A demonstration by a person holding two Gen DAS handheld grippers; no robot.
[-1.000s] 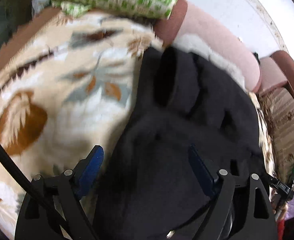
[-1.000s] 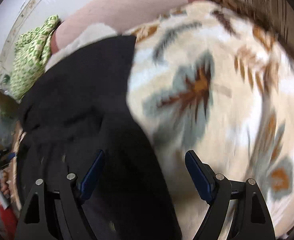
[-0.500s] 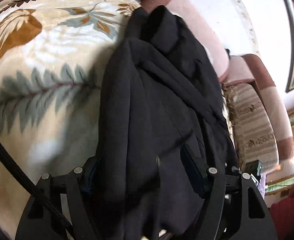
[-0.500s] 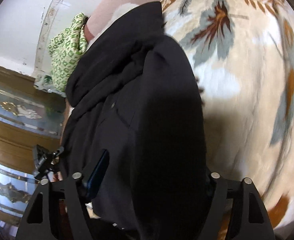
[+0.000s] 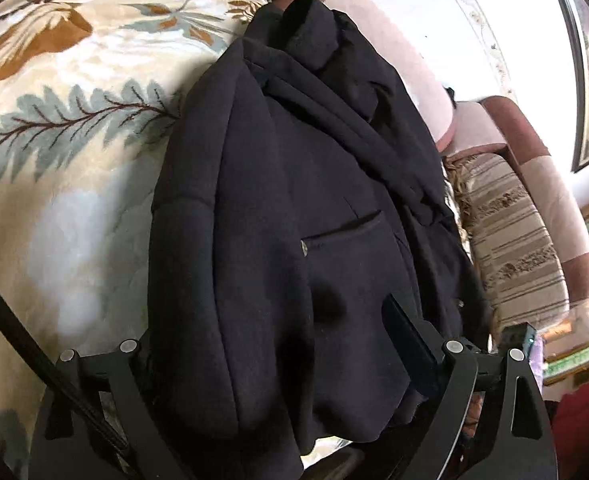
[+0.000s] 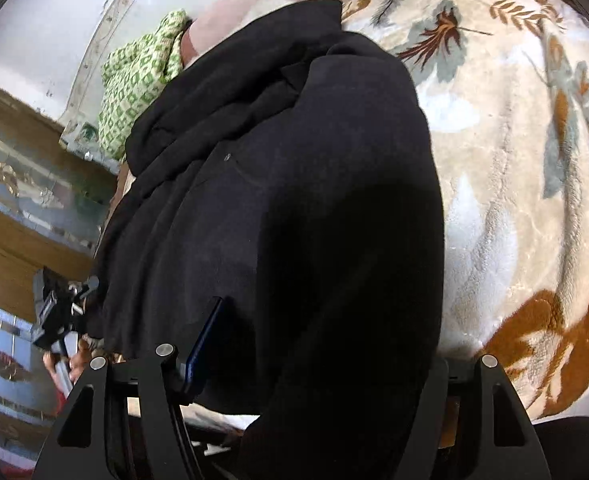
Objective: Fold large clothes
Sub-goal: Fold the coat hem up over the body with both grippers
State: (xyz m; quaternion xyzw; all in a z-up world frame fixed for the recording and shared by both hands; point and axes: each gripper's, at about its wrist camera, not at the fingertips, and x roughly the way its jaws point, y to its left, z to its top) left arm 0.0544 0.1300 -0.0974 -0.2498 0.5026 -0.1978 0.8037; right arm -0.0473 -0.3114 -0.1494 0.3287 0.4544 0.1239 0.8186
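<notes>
A large black jacket (image 5: 294,216) lies lengthwise on a leaf-patterned cream blanket (image 5: 74,128), with a pocket and a snap showing. Its near hem hangs between the wide-set fingers of my left gripper (image 5: 278,344); the right blue pad (image 5: 410,340) shows, the left pad is hidden under cloth. In the right wrist view the same jacket (image 6: 294,200) drapes between the fingers of my right gripper (image 6: 318,344); only the left blue pad (image 6: 204,340) shows. Both grippers are spread wide, and the cloth hides whether any of it is pinched.
A green-and-white checked cloth (image 6: 138,80) lies at the far end by the pink sofa back (image 5: 406,52). A striped cushion (image 5: 510,240) sits right of the jacket. A wooden cabinet (image 6: 22,184) stands to the left in the right wrist view.
Both grippers drew back and up from the blanket. The jacket's near end now hangs between the fingers of both, and more of its length and the room shows.
</notes>
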